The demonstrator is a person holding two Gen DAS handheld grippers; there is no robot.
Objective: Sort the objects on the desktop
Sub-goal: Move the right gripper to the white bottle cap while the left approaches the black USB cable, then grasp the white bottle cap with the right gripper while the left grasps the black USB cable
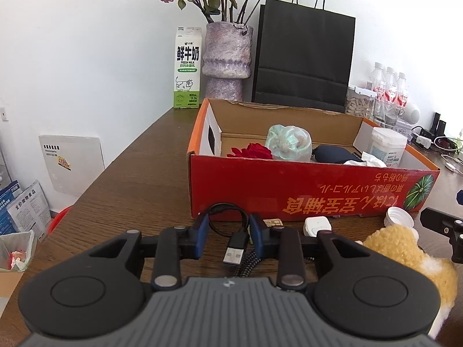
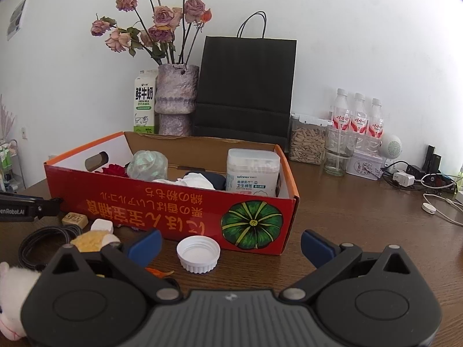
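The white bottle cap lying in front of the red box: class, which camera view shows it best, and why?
The right wrist view: the white bottle cap lies whole, open side up, between the right gripper's open fingers. The left wrist view shows it only partly, behind the plush toy.

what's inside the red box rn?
In the red box: a cotton swab tub, a pale green plastic bundle, a red flower, a dark pouch and crumpled tissue. The front wall hides the box floor and anything lower.
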